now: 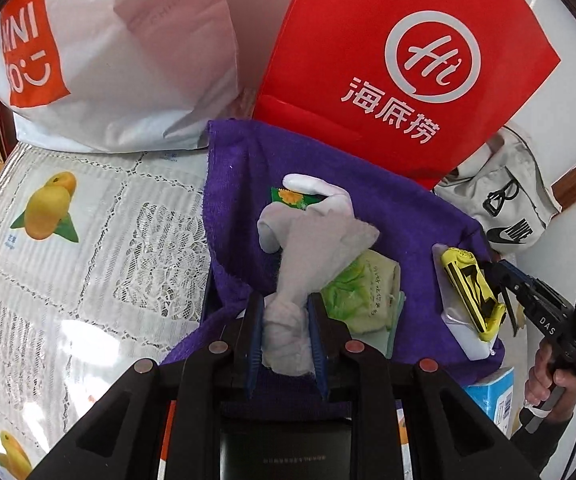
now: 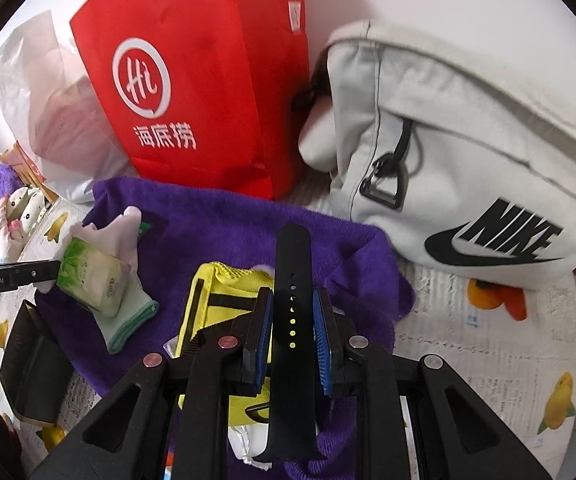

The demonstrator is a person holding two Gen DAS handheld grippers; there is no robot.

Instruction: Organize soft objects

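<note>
My left gripper (image 1: 286, 336) is shut on the bunched end of a white glove (image 1: 312, 232), whose fingers hang over a purple towel (image 1: 328, 168). Under the glove lies a green tissue pack (image 1: 364, 296) on a mint-cuffed glove (image 2: 128, 328). My right gripper (image 2: 291, 328) is shut on a black perforated watch strap (image 2: 293, 264), held upright above a yellow mesh item (image 2: 224, 292) with black stripes. In the left wrist view the right gripper (image 1: 504, 280) hovers by that yellow item (image 1: 472, 292). In the right wrist view the left gripper (image 2: 28, 274) enters from the left by the tissue pack (image 2: 92, 280).
A red paper bag (image 1: 388, 60), a white plastic bag (image 1: 108, 60) and a grey Nike bag (image 2: 468, 160) stand behind the towel. A blue tissue box (image 1: 492, 396) and a black box (image 2: 32, 360) lie near the front. Lace cloth with fruit prints (image 1: 88, 240) covers the table.
</note>
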